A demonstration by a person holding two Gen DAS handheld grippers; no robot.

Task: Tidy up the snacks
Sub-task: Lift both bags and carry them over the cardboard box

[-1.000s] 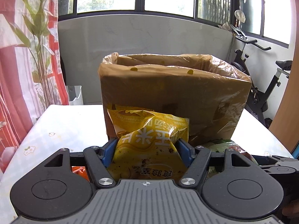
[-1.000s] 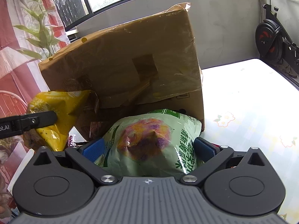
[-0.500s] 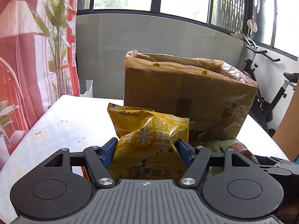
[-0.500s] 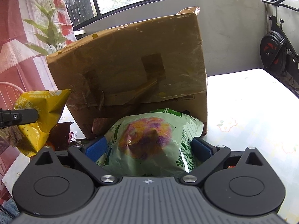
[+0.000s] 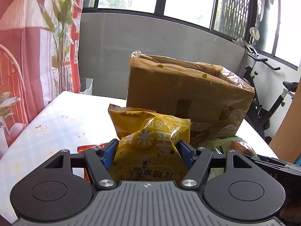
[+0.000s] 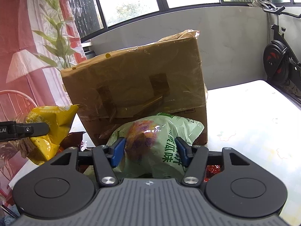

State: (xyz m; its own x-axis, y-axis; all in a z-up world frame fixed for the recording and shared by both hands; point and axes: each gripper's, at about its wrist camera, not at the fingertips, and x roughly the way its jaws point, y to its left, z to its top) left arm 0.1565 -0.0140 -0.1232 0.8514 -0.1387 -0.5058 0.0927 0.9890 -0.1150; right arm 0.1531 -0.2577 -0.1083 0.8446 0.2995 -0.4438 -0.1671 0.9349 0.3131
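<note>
Two bags were gripped: my left gripper (image 5: 146, 148) clamped the yellow snack bag (image 5: 150, 131), my right gripper (image 6: 149, 148) the green snack bag (image 6: 160, 137). I judged this the carry step; next, each bag needed lifting over the rim of the plastic-lined cardboard box (image 6: 135, 81).

Light source: daylight through the windows (image 5: 184, 0) behind the scene, panes blown out to near white.
Brightness: bright overall; table (image 5: 62, 116) washed pale, its far right side in the right wrist view almost overexposed.
Glare: sheen on the plastic over the box (image 6: 135, 86) and a hot spot on the green bag (image 6: 156, 131).
Shadows: near face of the box backlit and dim.
Distortion: strong fisheye bending at the edges; dark vignette in the corners.
Colour cast: reddish haze along the curtain (image 6: 17, 28).
Focus: sharp centre, softer edges.
</note>
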